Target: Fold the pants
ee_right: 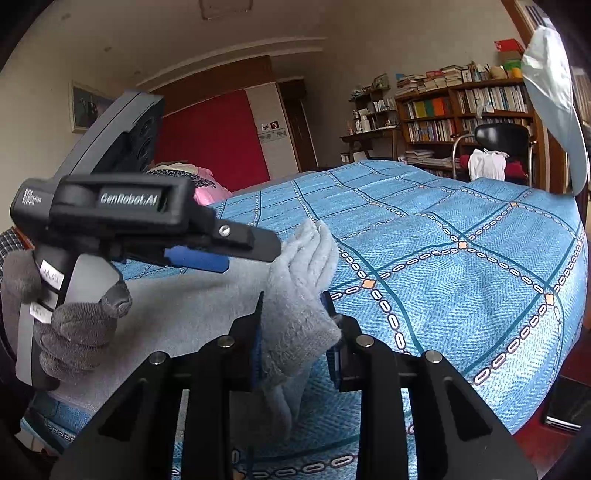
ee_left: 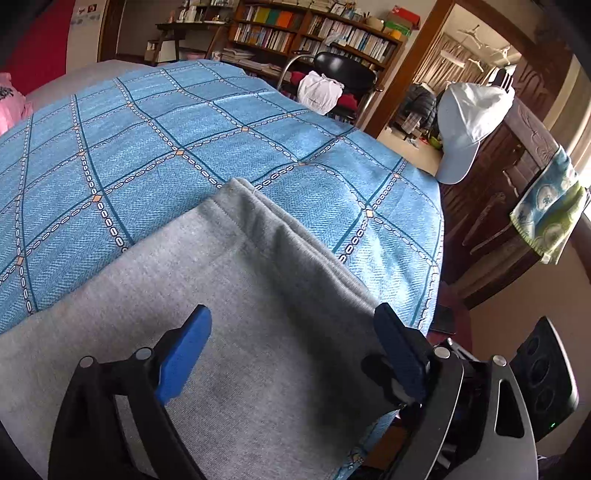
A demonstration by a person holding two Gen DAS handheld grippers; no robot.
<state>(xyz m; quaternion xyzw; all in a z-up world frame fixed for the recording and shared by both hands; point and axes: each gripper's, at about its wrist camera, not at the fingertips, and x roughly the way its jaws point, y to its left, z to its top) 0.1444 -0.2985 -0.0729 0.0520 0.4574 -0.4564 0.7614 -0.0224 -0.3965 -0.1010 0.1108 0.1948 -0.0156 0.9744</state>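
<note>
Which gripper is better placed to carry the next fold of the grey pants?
Right. The right gripper is shut on a bunched edge of the grey fleece pants, lifted off the blue patterned bedspread. The left gripper hangs open above flat cloth, holding nothing.

In the left wrist view we see the pants (ee_left: pixel 221 314) lying on the bedspread (ee_left: pixel 147 129), filling the lower middle of the frame, with the left gripper (ee_left: pixel 291 343) above them at the bottom. Behind the bed, at the top, stands a bookshelf (ee_left: pixel 314 33), with a chair (ee_left: pixel 340 70) before it. A cap (ee_left: pixel 469 122) hangs at the upper right, a towel (ee_left: pixel 546 218) below it. In the right wrist view the right gripper (ee_right: pixel 295 332) sits bottom centre, a bunch of pants between its fingers; the gloved left hand (ee_right: pixel 77 325) is at lower left.
</note>
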